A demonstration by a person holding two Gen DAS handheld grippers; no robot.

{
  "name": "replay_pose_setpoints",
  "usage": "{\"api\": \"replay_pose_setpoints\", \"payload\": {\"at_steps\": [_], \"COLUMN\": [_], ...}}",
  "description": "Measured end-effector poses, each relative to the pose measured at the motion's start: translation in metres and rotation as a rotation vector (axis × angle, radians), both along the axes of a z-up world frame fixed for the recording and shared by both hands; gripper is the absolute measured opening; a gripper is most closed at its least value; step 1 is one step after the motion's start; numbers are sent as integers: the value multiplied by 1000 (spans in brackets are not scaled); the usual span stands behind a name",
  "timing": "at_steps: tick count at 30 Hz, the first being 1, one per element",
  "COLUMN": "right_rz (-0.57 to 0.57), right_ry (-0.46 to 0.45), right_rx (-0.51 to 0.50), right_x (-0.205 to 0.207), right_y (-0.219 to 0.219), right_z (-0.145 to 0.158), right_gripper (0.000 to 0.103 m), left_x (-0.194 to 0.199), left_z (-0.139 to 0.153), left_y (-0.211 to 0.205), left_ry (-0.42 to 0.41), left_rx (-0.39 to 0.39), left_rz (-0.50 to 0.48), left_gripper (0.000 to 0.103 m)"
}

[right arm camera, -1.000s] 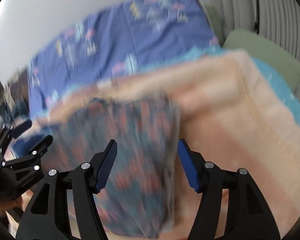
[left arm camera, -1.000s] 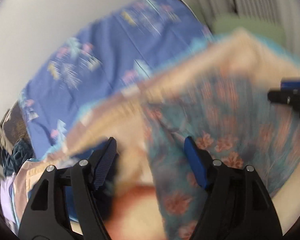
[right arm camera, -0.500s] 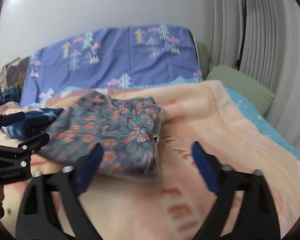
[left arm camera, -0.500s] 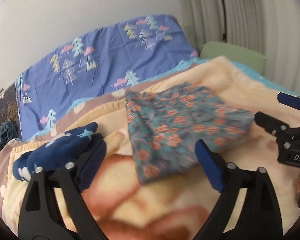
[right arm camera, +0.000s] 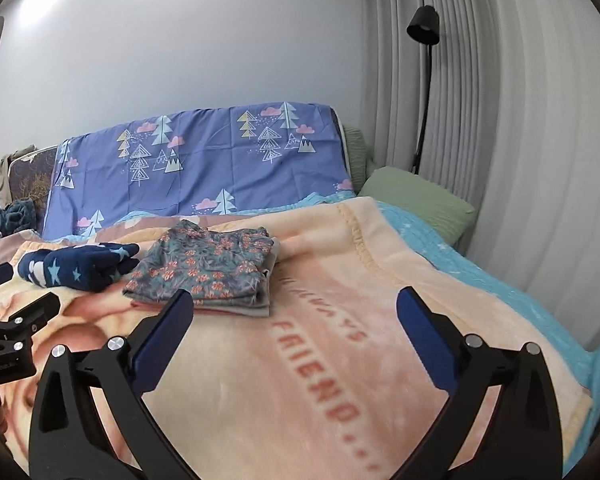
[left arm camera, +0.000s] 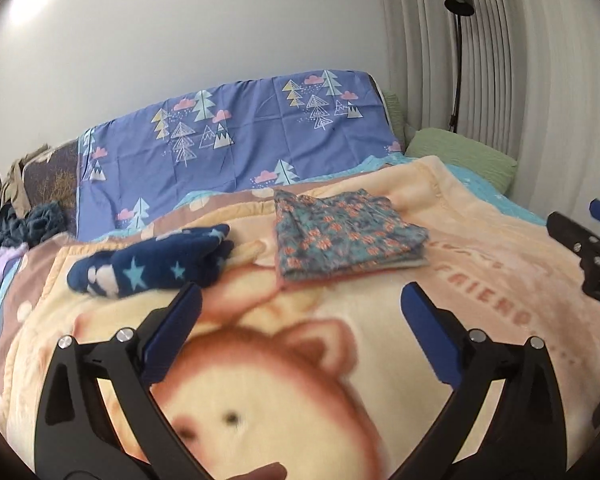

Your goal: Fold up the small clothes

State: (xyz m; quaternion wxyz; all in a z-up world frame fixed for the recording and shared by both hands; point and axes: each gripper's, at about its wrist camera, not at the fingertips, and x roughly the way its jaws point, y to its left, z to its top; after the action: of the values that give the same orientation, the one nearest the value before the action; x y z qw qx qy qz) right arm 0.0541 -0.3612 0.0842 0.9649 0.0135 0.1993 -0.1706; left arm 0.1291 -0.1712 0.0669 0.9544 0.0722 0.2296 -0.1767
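Folded floral cloth [left arm camera: 346, 236] lies square on the fleecy blanket [left arm camera: 480, 216], starry fleece bundle [left arm camera: 152, 264] just beside it. Both claws, left gripper [left arm camera: 300, 308] and right gripper [right arm camera: 292, 316], are opening wide, empty.

Quick headcount: two folded pieces of clothing on the bed, one teal floral garment [left arm camera: 342, 236] and one navy star-print fleece piece [left arm camera: 156, 264] lying just beside it. One peach bear blanket [left arm camera: 284, 384] under both, with one light blue sheet [right arm camera: 496, 280] poking out along its edge. One purple tree-print cover [left arm camera: 240, 148] at the back, one green pillow [right arm camera: 416, 200] by the curtain, one black floor lamp [right arm camera: 423, 40]. One dark teal heap of cloth [left arm camera: 32, 222] off at the far edge, can't tell how many items are in it. Two claws: the left claw [left arm camera: 300, 312] and the right claw [right arm camera: 294, 316], both still spreading wide with nothing between them.
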Motion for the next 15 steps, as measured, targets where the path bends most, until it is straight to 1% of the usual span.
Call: {"api": "replay_pose_setpoints", "payload": {"at_steps": [2,5,10,15], "right_rz": [3,-10,-19,-11], "right_ry": [2,0,13,40], "right_rx": [25,46,18,19], "right_x": [-14,-32,-51,-66], "right_y": [3,8,22,35], "right_z": [1,1,2,-1], "right_gripper": [102,102,102,102], "left_x": [-21,-47,-77,-97], "left_z": [4,9,15,18], "left_y": [9,20,37,49], "left_ry": [4,1,5,8], "left_rx": [-36,-64,-83,-94], "left_rz": [-9,-1,20,31], "left_gripper": [101,101,101,101]}}
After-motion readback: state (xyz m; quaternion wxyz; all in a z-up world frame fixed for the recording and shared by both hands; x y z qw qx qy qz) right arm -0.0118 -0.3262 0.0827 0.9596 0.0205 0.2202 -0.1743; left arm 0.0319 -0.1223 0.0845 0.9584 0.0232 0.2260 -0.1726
